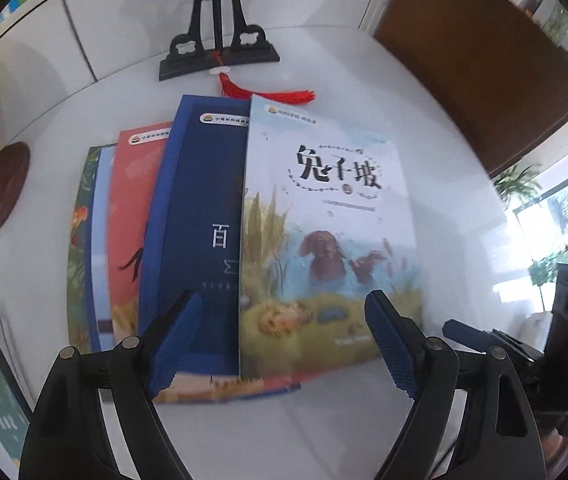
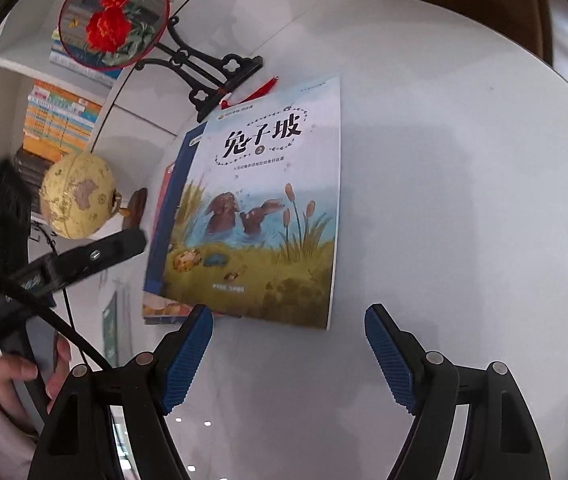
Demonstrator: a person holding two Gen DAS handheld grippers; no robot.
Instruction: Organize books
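Observation:
Several picture books lie fanned out flat on the white table [image 1: 443, 208]. On top is a pale book with two brown rabbits [image 1: 323, 232], and beneath it to the left lie a dark blue book [image 1: 200, 220] and a red book [image 1: 132, 208]. My left gripper [image 1: 282, 312] hangs open above the lower part of the rabbit and blue books, holding nothing. In the right wrist view the rabbit book [image 2: 268, 208] lies just beyond my right gripper [image 2: 289, 316], which is open and empty over bare table by the book's near edge.
A black carved stand [image 1: 220, 52] with a red tassel and a round embroidered fan [image 2: 114, 20] stands behind the books. A globe [image 2: 78, 196] is to their left, before a bookshelf [image 2: 60, 116]. A hand [image 2: 16, 376] holds the left tool. A brown chair back [image 1: 475, 60] is at the far right.

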